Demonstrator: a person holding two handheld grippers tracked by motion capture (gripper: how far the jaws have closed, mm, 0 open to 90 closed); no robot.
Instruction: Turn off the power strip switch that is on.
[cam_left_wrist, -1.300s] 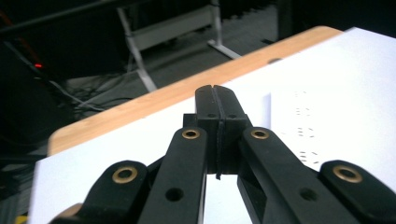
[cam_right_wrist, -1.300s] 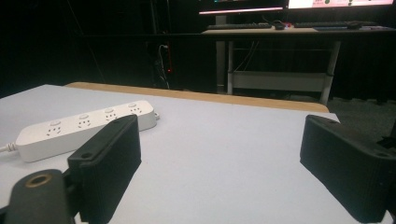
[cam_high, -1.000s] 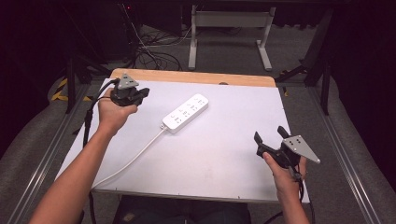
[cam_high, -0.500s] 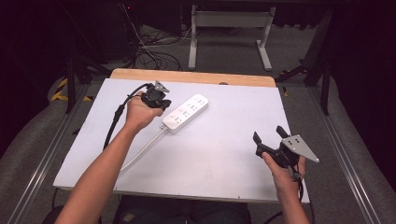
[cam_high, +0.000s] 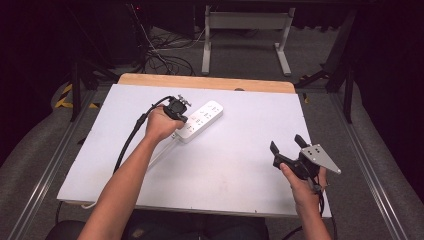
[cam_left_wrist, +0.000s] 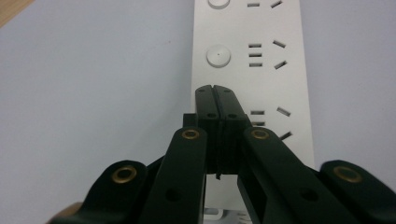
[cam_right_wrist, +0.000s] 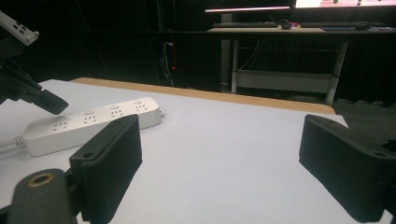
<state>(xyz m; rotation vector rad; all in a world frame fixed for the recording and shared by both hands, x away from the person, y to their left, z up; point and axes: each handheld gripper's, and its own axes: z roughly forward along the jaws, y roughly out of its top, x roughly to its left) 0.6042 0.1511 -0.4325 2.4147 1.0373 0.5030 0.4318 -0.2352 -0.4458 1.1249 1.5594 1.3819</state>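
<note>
a white power strip (cam_high: 199, 120) lies on the white table top (cam_high: 240, 165), left of the table's middle and toward the far side, set at a slant with its far end pointing to the right. its white cord (cam_high: 161, 153) leaves the near end and runs back across the table toward you. a bare wooden strip (cam_high: 205, 82) edges the far side of the table.

your left gripper (cam_high: 176, 108) is at the near end of the power strip, just above its socket face. in the left gripper view, the left gripper (cam_left_wrist: 216, 95) has its two black jaws pressed flat together with nothing between them, and the joined tips sit over the strip between one socket group and the next, close beside a round white button (cam_left_wrist: 218, 56). whether the tips touch the plastic cannot be told. a black cable (cam_high: 131, 137) trails from this gripper along your forearm.

your right gripper (cam_high: 287, 146) is well apart from the strip, held above the near right part of the table, with a grey three-cornered plate (cam_high: 318, 157) on top. its jaws stand wide apart and hold nothing. in the right gripper view, the power strip (cam_right_wrist: 88, 124) lies at the left beyond the open jaws, with the tip of your left gripper (cam_right_wrist: 49, 103) over its near end.
</note>
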